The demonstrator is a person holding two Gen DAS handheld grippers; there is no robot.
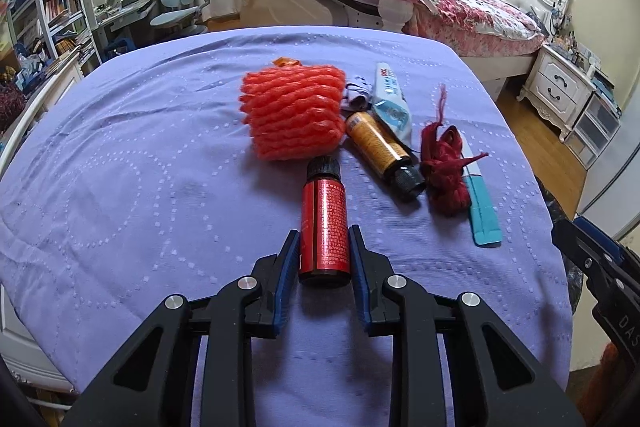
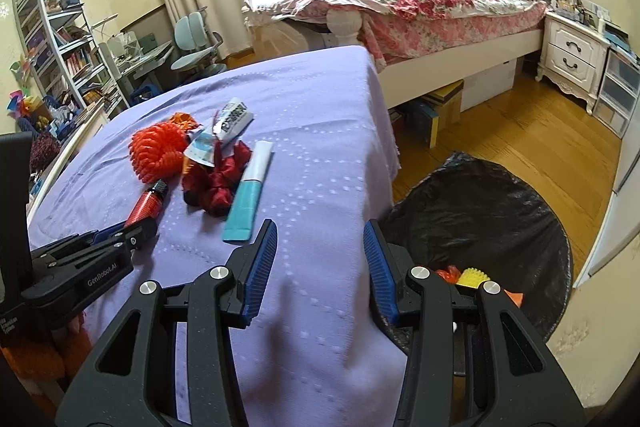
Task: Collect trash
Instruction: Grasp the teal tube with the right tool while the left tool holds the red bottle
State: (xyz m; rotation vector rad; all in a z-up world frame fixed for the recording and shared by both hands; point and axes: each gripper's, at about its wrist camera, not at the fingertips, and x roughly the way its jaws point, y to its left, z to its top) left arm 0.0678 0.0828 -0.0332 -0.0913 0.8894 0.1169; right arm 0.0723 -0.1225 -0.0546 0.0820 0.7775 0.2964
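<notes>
Left gripper [image 1: 324,247], nearest the desk's front edge: jaws clamped on the lower body of the small red-labelled bottle with a black ribbed cap [image 1: 323,223], lying flat with its cap pointing away, presumably for lifting out. Right gripper [image 2: 320,259]: jaws partly apart and empty, poised over the desk's right edge. Below that edge stands the black-lined bin [image 2: 500,211], placed within easy reach. Mid-desk [image 1: 120,167] remain an orange foam net [image 1: 294,113], amber bottle [image 1: 380,147], dark red ribbon [image 1: 446,169] and teal tube [image 1: 482,203].
</notes>
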